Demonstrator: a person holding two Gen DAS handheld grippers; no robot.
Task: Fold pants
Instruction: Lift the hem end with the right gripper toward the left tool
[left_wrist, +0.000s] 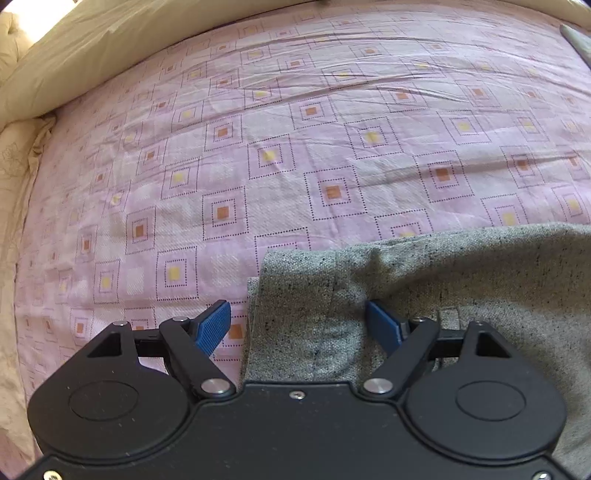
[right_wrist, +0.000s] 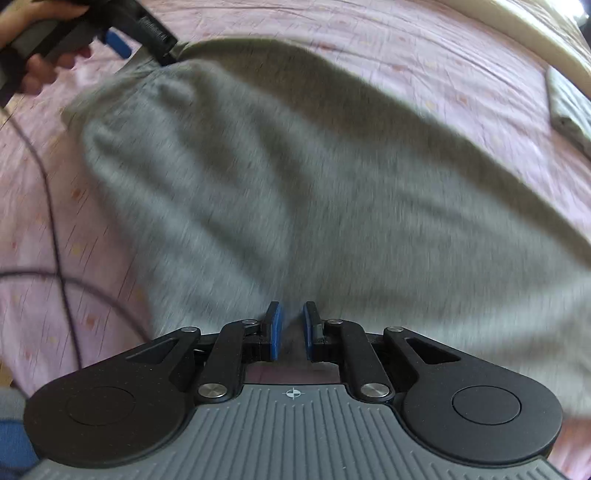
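Grey speckled pants (left_wrist: 443, 288) lie on the pink patterned bed sheet (left_wrist: 258, 147). My left gripper (left_wrist: 297, 321) is open, its blue fingers straddling a corner edge of the pants. In the right wrist view the pants (right_wrist: 314, 177) spread wide and blurred by motion. My right gripper (right_wrist: 291, 328) has its blue pads nearly closed, pinching the near edge of the pants. The left gripper (right_wrist: 122, 40) shows at the far top left, held by a hand, at the pants' far corner.
A beige duvet (left_wrist: 92, 48) lies along the bed's far left edge. A folded grey garment (right_wrist: 569, 107) lies at the right side. A dark cable (right_wrist: 55, 206) runs across the sheet at the left.
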